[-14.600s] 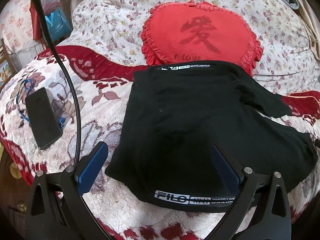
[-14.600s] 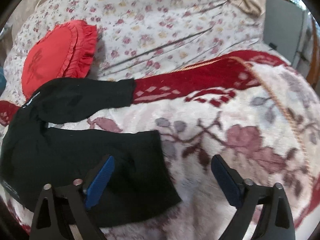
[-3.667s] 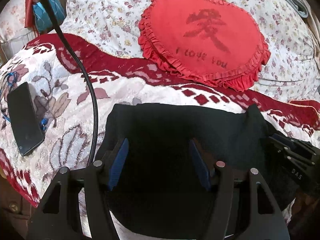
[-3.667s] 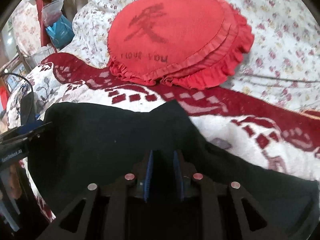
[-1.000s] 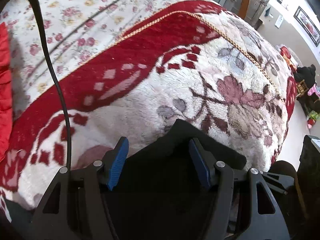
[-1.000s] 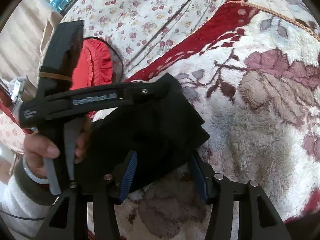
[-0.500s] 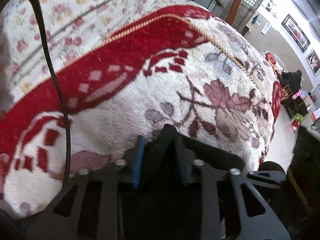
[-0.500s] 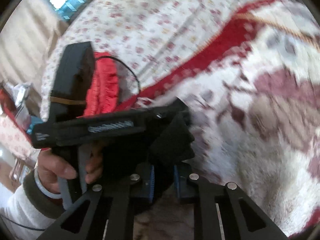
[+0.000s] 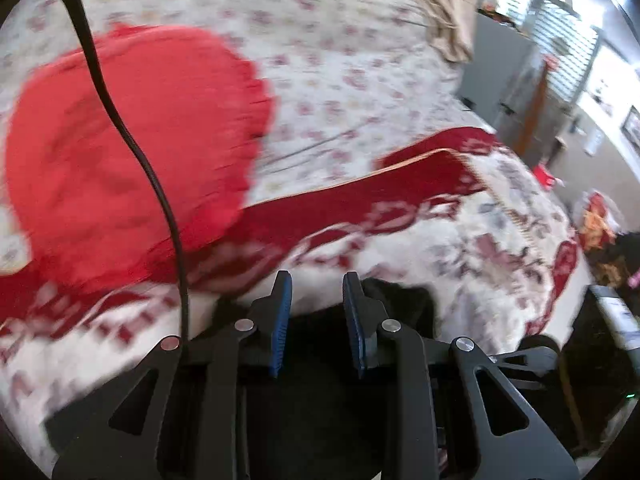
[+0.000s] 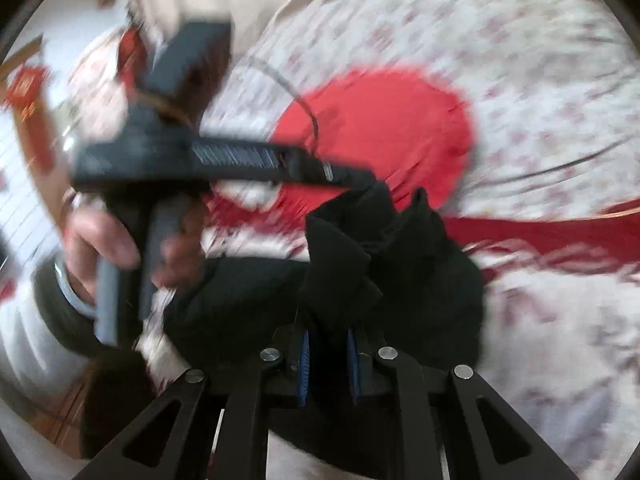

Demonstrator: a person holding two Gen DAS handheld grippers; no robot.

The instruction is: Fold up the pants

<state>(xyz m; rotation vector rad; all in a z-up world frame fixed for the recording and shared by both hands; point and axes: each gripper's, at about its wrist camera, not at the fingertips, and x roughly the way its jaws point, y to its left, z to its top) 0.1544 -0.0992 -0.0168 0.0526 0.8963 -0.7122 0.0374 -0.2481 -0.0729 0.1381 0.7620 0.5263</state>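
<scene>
Right gripper (image 10: 327,354) is clenched on a bunch of the black pants (image 10: 424,276), its blue pads nearly together with cloth between them. From the right wrist view, the left gripper (image 10: 352,178) meets the same bundle at its upper edge, held in the person's left hand (image 10: 120,244). In its own view the left gripper (image 9: 316,320) shows a gap between the pads with pale blanket seen through it; whether cloth is pinched lower down I cannot tell, as the frame is blurred.

The pants are gathered into a thick, compact bundle, partly lifted over the floral blanket (image 9: 500,248), near the red pillow (image 9: 120,152).

By the look of it, most folds are made. What seems left is a last fold or setting the bundle down flat and smoothing it.
</scene>
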